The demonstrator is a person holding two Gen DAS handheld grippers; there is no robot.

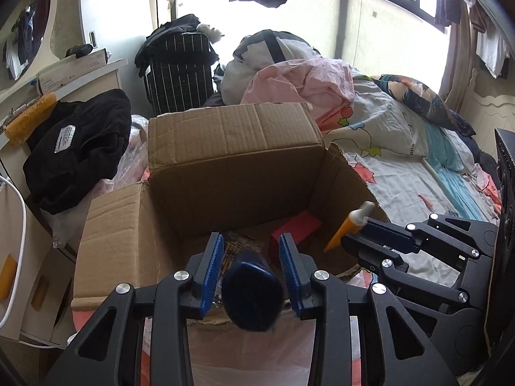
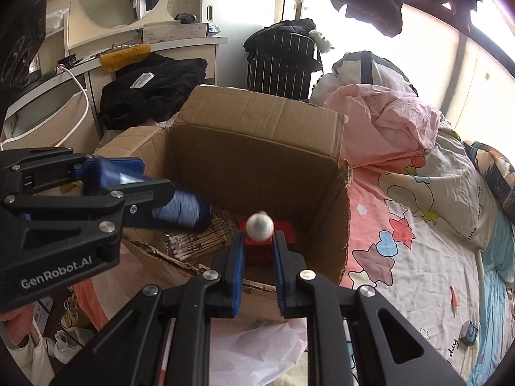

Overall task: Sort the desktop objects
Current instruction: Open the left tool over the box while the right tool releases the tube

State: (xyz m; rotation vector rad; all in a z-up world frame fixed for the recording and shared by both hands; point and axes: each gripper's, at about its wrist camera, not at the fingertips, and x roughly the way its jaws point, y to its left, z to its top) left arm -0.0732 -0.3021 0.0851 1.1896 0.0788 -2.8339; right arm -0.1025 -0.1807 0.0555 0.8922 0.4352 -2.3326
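Note:
An open cardboard box (image 1: 225,148) (image 2: 257,135) stands on the bed edge. My left gripper (image 1: 254,267) (image 2: 128,189) is over its near rim, jaws spread, with a dark blue cylinder (image 1: 251,292) (image 2: 183,210) between the pads, seemingly slipping out toward the box. My right gripper (image 2: 257,257) (image 1: 360,234) is at the box's right side, with an orange tube with a white cap (image 1: 349,225) (image 2: 260,225) at its fingertips, tilted into the box. Inside lie a red box (image 1: 296,228) (image 2: 288,234) and a packet of sticks (image 2: 199,238).
A bed with a patterned sheet (image 2: 402,225) and a pink blanket (image 2: 386,122) lies to the right. Black clothes (image 1: 77,148) and a white desk (image 2: 128,61) are on the left. A black striped bag (image 1: 180,74) stands behind the box. A small cube (image 2: 468,331) lies on the bed.

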